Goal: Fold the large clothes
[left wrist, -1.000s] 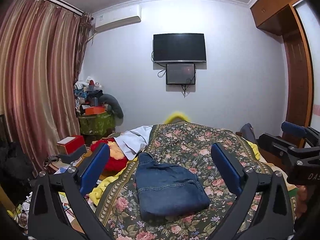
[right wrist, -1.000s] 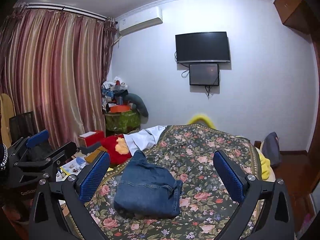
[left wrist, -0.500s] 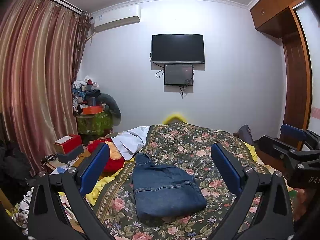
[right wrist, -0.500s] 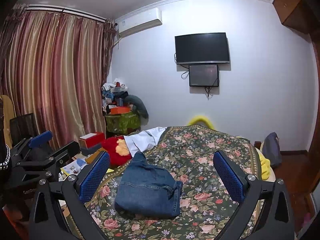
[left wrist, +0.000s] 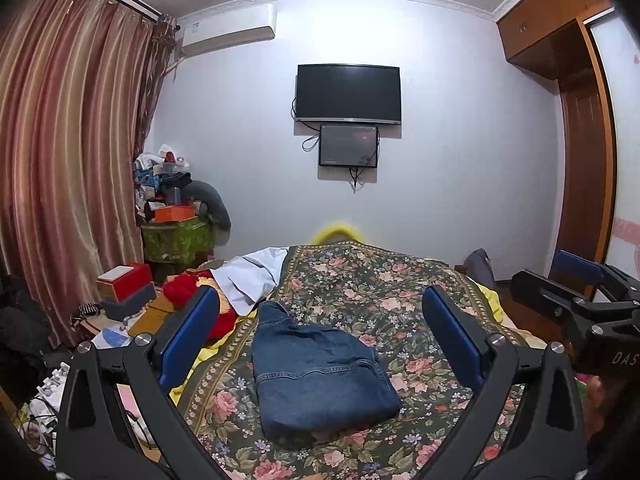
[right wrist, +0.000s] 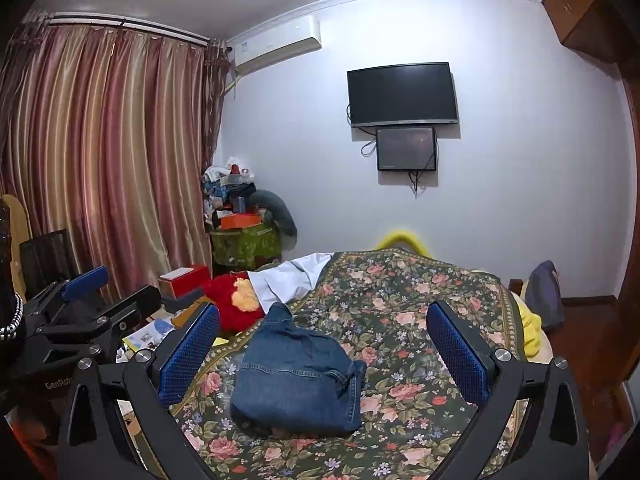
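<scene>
A pair of blue jeans (left wrist: 320,376) lies folded into a compact bundle on the floral bedspread (left wrist: 400,292), near the bed's front left part. In the right wrist view the same jeans (right wrist: 296,380) lie low in the middle. My left gripper (left wrist: 320,328) is held back above the bed's near end, open, with nothing between its blue pads. My right gripper (right wrist: 324,340) is likewise open and empty, raised off the bed. The right gripper (left wrist: 580,292) shows at the right edge of the left wrist view, and the left gripper (right wrist: 80,304) at the left edge of the right wrist view.
A white garment (left wrist: 256,276) and a red plush toy (right wrist: 236,304) lie at the bed's far left. A red box (left wrist: 124,284), papers and clutter fill the floor by the curtain (left wrist: 68,160). A wardrobe (left wrist: 580,120) stands on the right, a wall TV (left wrist: 348,94) ahead.
Both grippers have drifted slightly, so the view shifts a little; the jeans stay put on the bed and both grippers stay open.
</scene>
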A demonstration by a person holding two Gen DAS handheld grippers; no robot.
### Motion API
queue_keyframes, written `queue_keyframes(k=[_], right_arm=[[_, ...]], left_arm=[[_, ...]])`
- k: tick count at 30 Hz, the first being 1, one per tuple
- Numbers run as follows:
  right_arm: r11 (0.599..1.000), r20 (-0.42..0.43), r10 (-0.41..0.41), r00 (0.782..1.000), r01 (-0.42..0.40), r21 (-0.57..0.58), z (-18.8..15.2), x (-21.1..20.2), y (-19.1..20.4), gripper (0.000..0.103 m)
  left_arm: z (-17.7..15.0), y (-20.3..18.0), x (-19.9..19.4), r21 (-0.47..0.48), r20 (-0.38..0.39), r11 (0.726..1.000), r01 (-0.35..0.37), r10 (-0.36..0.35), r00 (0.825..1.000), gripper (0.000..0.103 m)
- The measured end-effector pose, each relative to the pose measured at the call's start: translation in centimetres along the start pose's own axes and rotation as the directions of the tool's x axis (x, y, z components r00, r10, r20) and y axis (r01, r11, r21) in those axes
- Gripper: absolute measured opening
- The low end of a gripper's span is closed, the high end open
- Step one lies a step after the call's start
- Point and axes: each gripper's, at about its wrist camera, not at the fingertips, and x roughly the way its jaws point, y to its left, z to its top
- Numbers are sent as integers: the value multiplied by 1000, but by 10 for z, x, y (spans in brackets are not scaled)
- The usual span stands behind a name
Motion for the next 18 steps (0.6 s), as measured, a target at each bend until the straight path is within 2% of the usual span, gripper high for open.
queue_keyframes(k=[18], right_arm=[[1000,-5,-8,1000,8,17,-2,1,13,103]], left_arm=[[0,0,2,-4,-17,1000,28,-28,999,102]])
